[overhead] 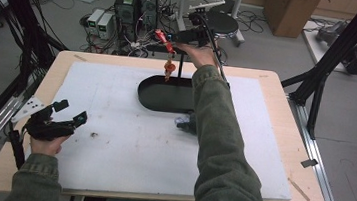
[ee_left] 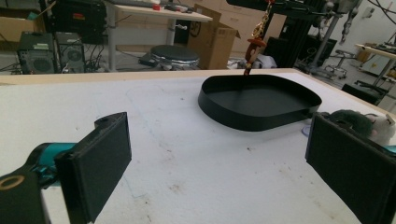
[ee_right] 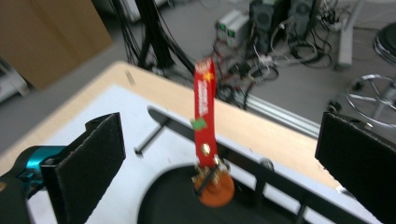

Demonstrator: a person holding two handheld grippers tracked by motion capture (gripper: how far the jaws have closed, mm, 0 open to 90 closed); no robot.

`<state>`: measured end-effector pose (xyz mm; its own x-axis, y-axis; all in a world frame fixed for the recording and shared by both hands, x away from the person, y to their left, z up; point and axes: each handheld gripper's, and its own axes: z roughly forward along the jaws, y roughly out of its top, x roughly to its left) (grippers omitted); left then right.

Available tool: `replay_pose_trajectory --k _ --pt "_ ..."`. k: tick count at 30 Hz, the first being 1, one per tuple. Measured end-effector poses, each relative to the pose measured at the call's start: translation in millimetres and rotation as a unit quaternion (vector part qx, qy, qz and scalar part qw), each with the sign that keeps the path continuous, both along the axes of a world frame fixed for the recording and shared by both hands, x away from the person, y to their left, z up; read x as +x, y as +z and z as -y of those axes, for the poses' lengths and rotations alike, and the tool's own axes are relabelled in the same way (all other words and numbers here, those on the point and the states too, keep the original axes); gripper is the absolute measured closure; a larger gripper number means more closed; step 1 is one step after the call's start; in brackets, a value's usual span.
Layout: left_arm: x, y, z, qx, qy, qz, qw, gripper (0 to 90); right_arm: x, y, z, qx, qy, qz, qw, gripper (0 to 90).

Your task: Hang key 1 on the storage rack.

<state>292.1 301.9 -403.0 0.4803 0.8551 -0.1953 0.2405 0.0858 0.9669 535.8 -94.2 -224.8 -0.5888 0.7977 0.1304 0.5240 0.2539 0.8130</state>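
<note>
A red strap keychain [overhead: 163, 37] with an orange charm [overhead: 169, 69] hangs from a thin black stand bar over a black oval tray [overhead: 146, 97] at the back of the table. My right gripper [overhead: 175, 36] is raised at the strap. In the right gripper view its jaws stand wide apart with the strap [ee_right: 204, 107] and charm [ee_right: 215, 186] hanging between them, touching neither pad. My left gripper [overhead: 71, 111] rests low at the table's front left, open and holding nothing. The left gripper view shows the tray [ee_left: 219, 100] and keychain [ee_left: 254, 46] ahead of the open left gripper [ee_left: 224, 158].
A small grey plush object [overhead: 184, 123] lies on the white mat [overhead: 111, 144] just in front of the tray, partly behind my right sleeve. The stand's post [overhead: 180, 65] rises at the tray's back edge. Computers and cables sit on the floor beyond the table.
</note>
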Motion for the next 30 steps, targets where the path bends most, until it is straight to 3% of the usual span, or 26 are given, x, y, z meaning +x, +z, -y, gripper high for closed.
replay_pose_trajectory --k 2,8,14,30 --pt "0.0 0.0 0.4 0.0 -0.001 0.0 1.0 7.3 -2.6 -1.8 1.7 -0.011 0.003 0.005 0.9999 0.8" --pt "-0.4 0.0 0.7 0.004 -0.001 -0.001 1.0 7.3 -12.4 -6.0 14.5 -0.012 0.012 0.005 0.9998 0.8" --pt "-0.7 0.1 1.3 0.004 -0.001 -0.002 1.0 7.3 -22.7 -4.5 21.5 -0.014 0.015 0.02 0.9996 0.8" --pt "-0.7 -0.3 1.9 0.006 -0.002 -0.005 1.0 7.3 -44.8 -23.3 43.7 -0.032 0.025 0.035 0.9986 0.8"
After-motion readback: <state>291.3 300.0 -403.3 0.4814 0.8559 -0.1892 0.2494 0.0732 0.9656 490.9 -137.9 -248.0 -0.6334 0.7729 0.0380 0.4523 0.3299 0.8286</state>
